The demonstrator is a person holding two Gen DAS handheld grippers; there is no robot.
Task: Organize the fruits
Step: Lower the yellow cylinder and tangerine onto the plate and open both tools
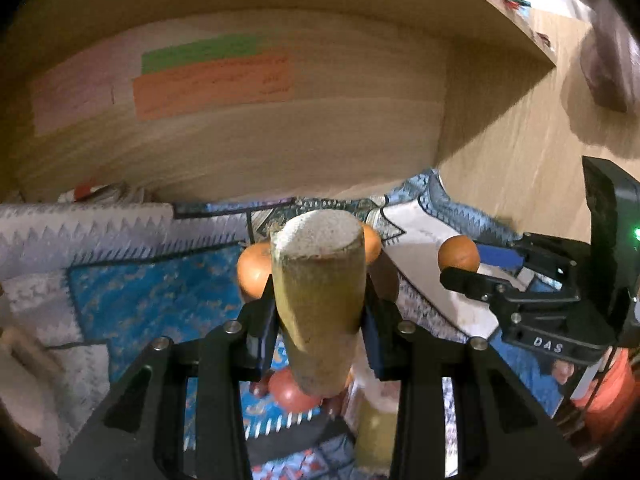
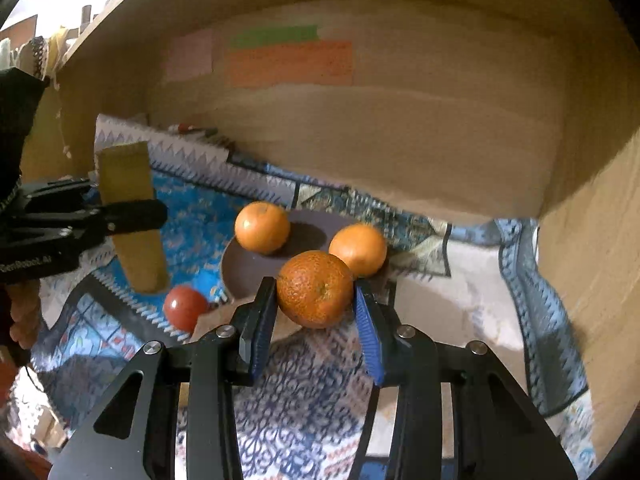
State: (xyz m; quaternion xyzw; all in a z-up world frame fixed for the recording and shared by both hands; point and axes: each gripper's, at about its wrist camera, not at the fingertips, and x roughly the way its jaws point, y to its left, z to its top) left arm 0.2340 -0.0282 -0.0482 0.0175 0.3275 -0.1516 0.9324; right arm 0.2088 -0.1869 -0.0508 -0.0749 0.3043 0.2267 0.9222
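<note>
My right gripper (image 2: 315, 300) is shut on a dark orange (image 2: 316, 288) and holds it over the near rim of a brown plate (image 2: 256, 270). Two lighter oranges (image 2: 262, 227) (image 2: 359, 250) lie on that plate. My left gripper (image 1: 318, 320) is shut on a tan cut-ended cylinder (image 1: 318, 280), held upright above the cloth; it also shows in the right wrist view (image 2: 132, 216), left of the plate. A red tomato (image 2: 185, 307) lies on the cloth by the plate's left edge. In the left wrist view the right gripper (image 1: 472, 266) holds the orange (image 1: 459, 254) at right.
A blue and white patterned cloth (image 2: 312, 392) covers the surface inside a wooden alcove. The back wall (image 2: 400, 140) carries green, orange and pink paper notes (image 2: 288, 62). A wooden side wall (image 2: 592, 240) stands close on the right. A yellowish object (image 1: 374, 432) lies below my left gripper.
</note>
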